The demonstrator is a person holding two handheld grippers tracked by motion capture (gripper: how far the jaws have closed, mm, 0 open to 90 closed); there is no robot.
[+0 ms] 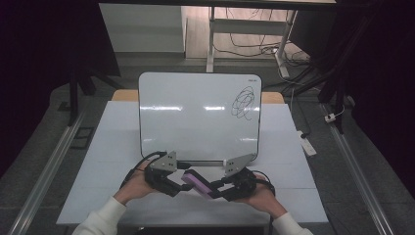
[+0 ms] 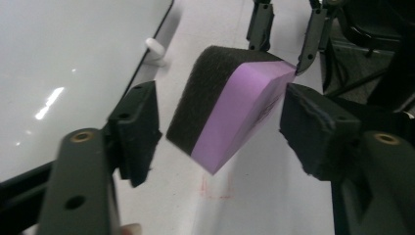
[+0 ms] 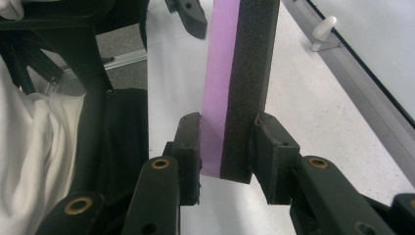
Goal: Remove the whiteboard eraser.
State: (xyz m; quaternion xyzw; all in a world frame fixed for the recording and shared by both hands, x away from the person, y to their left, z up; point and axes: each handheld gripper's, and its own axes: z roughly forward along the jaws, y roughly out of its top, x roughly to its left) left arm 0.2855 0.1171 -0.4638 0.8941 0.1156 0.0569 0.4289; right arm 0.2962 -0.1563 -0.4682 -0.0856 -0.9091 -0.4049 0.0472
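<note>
Just in front of the whiteboard (image 1: 198, 117), the right claw (image 3: 225, 147) is pinching the eraser (image 1: 199, 183) above the table (image 1: 293, 191); the left claw (image 2: 220, 132) is straddling its free end, pads not touching. It looks light, squashy foam, best gripped across both flat faces.

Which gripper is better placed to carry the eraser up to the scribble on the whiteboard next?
Right, probably: the right gripper is clamped on the eraser, while the left gripper straddles it with gaps at both pads. The scribble is on the whiteboard's right.
</note>
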